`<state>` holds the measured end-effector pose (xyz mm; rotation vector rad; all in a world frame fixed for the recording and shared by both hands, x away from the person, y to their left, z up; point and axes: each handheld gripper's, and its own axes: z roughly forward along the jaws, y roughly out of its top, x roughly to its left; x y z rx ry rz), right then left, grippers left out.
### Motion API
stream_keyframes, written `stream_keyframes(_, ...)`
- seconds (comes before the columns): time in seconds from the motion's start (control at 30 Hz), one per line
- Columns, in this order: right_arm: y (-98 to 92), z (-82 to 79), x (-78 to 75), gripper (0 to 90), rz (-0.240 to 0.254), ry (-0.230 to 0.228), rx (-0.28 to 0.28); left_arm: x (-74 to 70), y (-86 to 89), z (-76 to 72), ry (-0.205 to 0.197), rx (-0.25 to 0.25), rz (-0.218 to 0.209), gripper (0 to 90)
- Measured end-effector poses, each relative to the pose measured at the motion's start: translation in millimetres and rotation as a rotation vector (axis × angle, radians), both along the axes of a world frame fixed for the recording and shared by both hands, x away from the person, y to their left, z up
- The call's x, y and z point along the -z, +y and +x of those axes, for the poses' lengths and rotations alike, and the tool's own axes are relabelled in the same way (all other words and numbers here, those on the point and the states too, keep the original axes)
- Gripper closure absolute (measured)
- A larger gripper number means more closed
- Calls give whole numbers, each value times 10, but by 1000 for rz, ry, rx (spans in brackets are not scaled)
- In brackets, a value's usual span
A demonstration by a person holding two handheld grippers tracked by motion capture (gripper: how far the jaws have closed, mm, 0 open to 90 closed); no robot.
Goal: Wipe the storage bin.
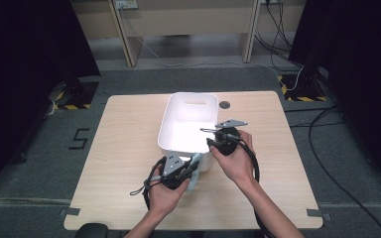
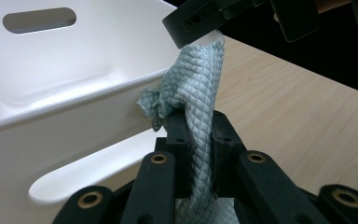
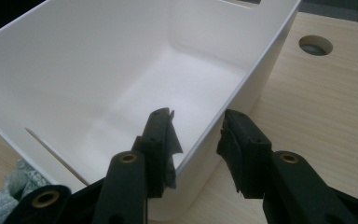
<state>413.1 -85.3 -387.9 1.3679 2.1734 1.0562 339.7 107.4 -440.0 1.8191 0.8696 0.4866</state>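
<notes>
Pale wooden table [image 1: 124, 163], bare apart from a small round grommet hole [image 1: 224, 104] near the far edge. Near the middle, a white plastic bin [image 1: 178, 111] with slot handles, empty inside as far as the right gripper view reaches.

At the bin's right wall, the right gripper [image 1: 217, 140]: jaws spread, one inside the wall and one outside, straddling the rim [image 3: 223, 114] without visibly pressing on it. Likely there to steady the bin; worth closing lightly on the wall, or at least holding position, so the bin cannot slide.

At the bin's near corner, the left gripper [image 1: 191, 171]: jaws pressed together on a pale green-grey quilted cloth [image 2: 198, 93], pinched in a bunched fold, with a loose tail hanging below and crumpled cloth standing up above the fingertips. Cloth just outside the near wall, close beside the rim, not yet over the opening; touching the wall or not, hard to tell.

Judged step: carry the cloth up and over the rim into the bin. To do it well: keep the pinch firm, raise high enough for the hanging tail to clear the rim rather than drag against the wall, move over the open middle away from the right gripper, then release only once the whole cloth hangs inside.
</notes>
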Motion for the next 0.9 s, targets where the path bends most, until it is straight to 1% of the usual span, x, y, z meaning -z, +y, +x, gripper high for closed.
stream_keyframes(0.2, -1, 1, 0, 629, 0, 0, -2, 13, -62, 7, 1, 15, 3, 808)
stream_keyframes(0.33, 0, 1, -1, 629, -1, 1, -2, -4, -119, 5, 2, 23, 7, 807)
stream_keyframes(0.6, -3, 3, -3, 628, -3, 1, -4, -22, -253, 31, 1, 42, 33, 806)
stream_keyframes(0.73, -4, 2, -4, 627, -2, 3, -3, -9, -287, 46, 8, 46, 32, 805)
stream_keyframes(0.9, -5, 3, -2, 627, 1, 2, -3, 22, -300, 63, 5, 43, 36, 805)
